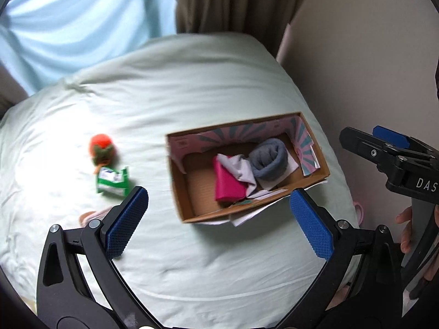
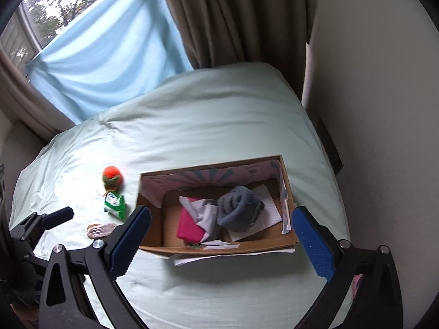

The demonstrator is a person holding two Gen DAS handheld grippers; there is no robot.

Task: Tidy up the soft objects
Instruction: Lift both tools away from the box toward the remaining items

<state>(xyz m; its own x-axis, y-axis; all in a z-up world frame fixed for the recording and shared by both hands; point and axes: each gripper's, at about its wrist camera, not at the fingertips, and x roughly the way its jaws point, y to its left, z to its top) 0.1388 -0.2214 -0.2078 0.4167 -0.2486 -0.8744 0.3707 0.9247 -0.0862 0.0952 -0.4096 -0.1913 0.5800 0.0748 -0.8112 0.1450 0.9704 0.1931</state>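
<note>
An open cardboard box (image 1: 181, 192) (image 2: 151, 235) sits on the pale green bed. Inside lie a folded pink cloth (image 1: 227, 186) (image 2: 189, 227), a white cloth (image 1: 241, 170) (image 2: 203, 211) and a rolled grey-blue towel (image 1: 269, 159) (image 2: 238, 208). Left of the box lie an orange and green plush toy (image 1: 102, 148) (image 2: 112, 177), a green tissue packet (image 1: 113, 182) (image 2: 115, 204) and a pink striped sock (image 1: 90, 215) (image 2: 100, 229). My left gripper (image 1: 219, 222) is open and empty above the box's near edge. My right gripper (image 2: 222, 244) is open and empty above the box's near wall.
The bed (image 1: 192, 87) (image 2: 205, 115) fills both views. A light blue curtain (image 2: 104, 54) and a brown curtain (image 2: 233, 16) hang behind it. A wall (image 1: 370, 54) runs along the right. Papers (image 1: 252, 213) stick out under the box. The right gripper shows in the left view (image 1: 389, 148).
</note>
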